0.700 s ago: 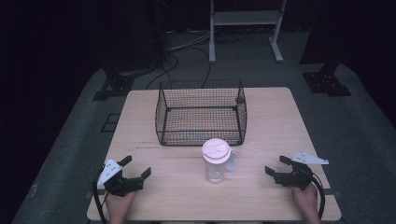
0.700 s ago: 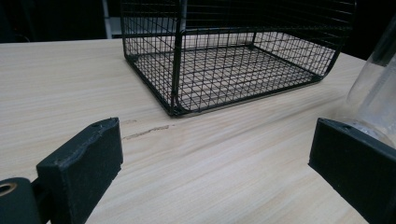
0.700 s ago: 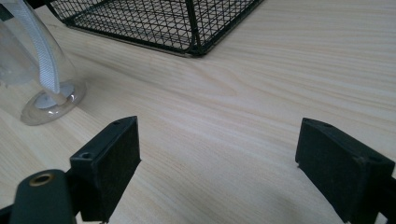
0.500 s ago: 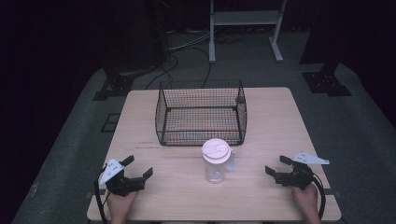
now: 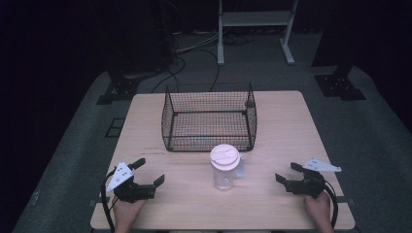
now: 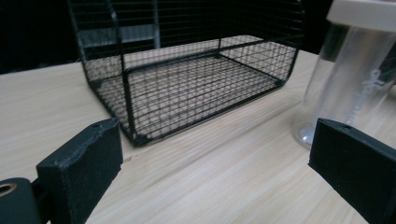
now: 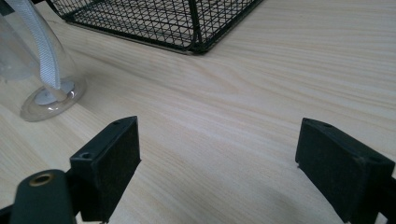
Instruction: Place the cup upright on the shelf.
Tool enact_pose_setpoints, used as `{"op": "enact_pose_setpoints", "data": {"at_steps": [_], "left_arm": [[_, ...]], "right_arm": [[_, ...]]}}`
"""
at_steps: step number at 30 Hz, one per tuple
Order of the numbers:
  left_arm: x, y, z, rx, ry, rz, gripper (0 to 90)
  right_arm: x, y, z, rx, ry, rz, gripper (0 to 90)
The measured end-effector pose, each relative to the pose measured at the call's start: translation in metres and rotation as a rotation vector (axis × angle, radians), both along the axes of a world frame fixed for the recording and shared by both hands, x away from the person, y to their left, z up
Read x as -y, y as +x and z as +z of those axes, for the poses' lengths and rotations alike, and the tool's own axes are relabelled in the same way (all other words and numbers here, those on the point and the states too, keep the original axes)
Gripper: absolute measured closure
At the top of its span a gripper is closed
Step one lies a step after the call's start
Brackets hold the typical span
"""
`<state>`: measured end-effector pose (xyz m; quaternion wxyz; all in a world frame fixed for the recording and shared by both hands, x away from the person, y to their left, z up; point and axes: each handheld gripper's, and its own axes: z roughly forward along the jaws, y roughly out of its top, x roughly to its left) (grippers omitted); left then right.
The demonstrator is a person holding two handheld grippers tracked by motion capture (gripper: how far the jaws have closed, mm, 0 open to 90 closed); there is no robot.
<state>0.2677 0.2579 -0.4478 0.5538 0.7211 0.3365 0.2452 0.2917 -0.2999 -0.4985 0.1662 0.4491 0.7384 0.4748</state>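
Cup point(image 5: 225, 167) stood upright, long axis vertical, mid-table just in front of the wire basket point(image 5: 210, 119), roughly midway between both grippers. Left gripper point(image 5: 147, 174) looked slightly nearer, hard to call from above. Right gripper point(image 5: 286, 172) sat off to the cup's right. Both had jaws spread wide, holding nothing. Wooden table point(image 5: 282, 126), bare around the cup. Dark room, cables on floor behind.

Your left gripper point(image 5: 148, 173) and right gripper point(image 5: 286, 174) are matte black, and each carries a pale grey three-cornered plate on top. A black cable loops from each one back past your bare hands. Each jaw ends in a blocky black pad with a small round hole; a brass-ringed hole sits near each left jaw's base.
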Motion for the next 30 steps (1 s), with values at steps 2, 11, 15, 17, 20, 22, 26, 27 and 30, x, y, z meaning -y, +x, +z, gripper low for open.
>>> {"op": "enact_pose_setpoints", "data": {"at_steps": [2,11,15,17,20,22,26,27,30], "left_arm": [[0.003,-0.001,0.004,0.013,0.001,-0.002,1.6],[0.015,0.004,0.024,-0.003,0.003,-0.062,0.0],[0.019,0.005,0.028,-0.003,-0.018,-0.088,0.0],[0.023,0.007,0.034,-0.002,-0.017,-0.114,0.0],[0.029,0.008,0.042,-0.008,-0.002,-0.14,0.0],[0.034,0.009,0.046,-0.02,0.021,-0.157,0.0],[0.044,0.011,0.051,-0.017,0.037,-0.186,0.0],[0.044,0.011,0.051,-0.017,0.037,-0.186,0.0],[0.053,0.012,0.055,-0.017,0.049,-0.213,0.0]], "right_arm": [[0.0,0.0,0.0,0.001,0.001,-0.002,12.9],[0.001,0.0,0.0,0.002,0.007,-0.007,12.9],[0.002,0.0,0.0,-0.001,0.015,-0.01,12.9],[0.002,0.0,0.0,0.002,0.014,-0.01,12.9],[0.002,0.0,0.0,0.003,0.01,-0.007,12.9],[0.001,0.0,0.0,0.003,0.01,-0.007,12.9],[0.001,0.0,0.0,0.003,0.009,-0.005,12.9],[0.001,0.0,0.0,0.003,0.009,-0.005,12.9],[0.001,0.0,0.0,0.003,0.008,-0.005,12.9]]}}
